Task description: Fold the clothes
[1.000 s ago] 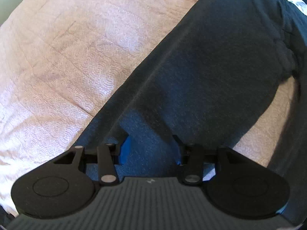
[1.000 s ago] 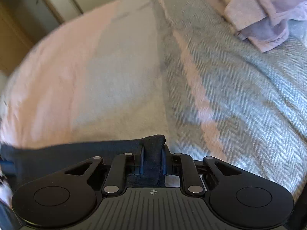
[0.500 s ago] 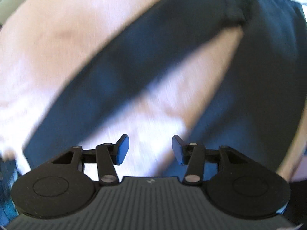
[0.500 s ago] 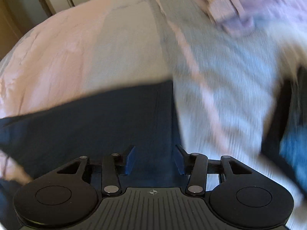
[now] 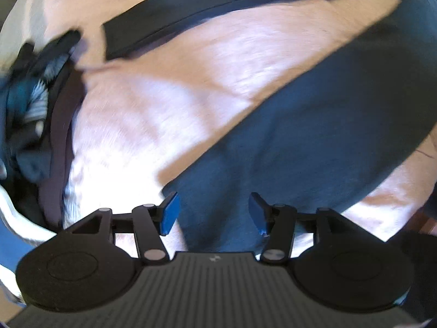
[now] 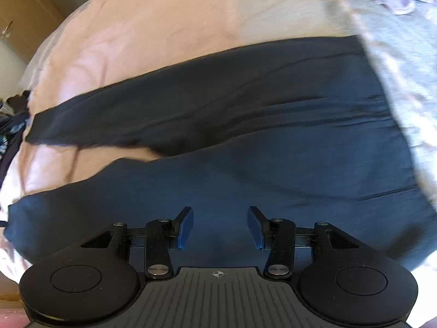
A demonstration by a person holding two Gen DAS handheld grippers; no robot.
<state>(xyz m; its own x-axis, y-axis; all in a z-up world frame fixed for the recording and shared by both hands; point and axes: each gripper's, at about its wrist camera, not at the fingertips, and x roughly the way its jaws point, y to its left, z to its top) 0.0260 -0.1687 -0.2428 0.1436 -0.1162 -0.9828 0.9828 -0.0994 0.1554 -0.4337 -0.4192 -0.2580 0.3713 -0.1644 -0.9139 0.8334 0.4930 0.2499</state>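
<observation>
Both tools have released the dark trousers (image 6: 245, 142) onto the bed (image 6: 136, 27)

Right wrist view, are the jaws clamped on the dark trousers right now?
No, the right gripper has its jaws spread apart with nothing between them, and the dark trousers lie flat on the pink bedspread ahead of it.

**Bed and what lies on it**

We see a bed with a pink quilt (image 6: 131, 27). Dark trousers (image 6: 273, 136) lie flat across it. Beside the trousers' waist lies a grey herringbone blanket (image 6: 404, 54); beyond their hems, a dark clothes pile (image 5: 35, 95).
</observation>
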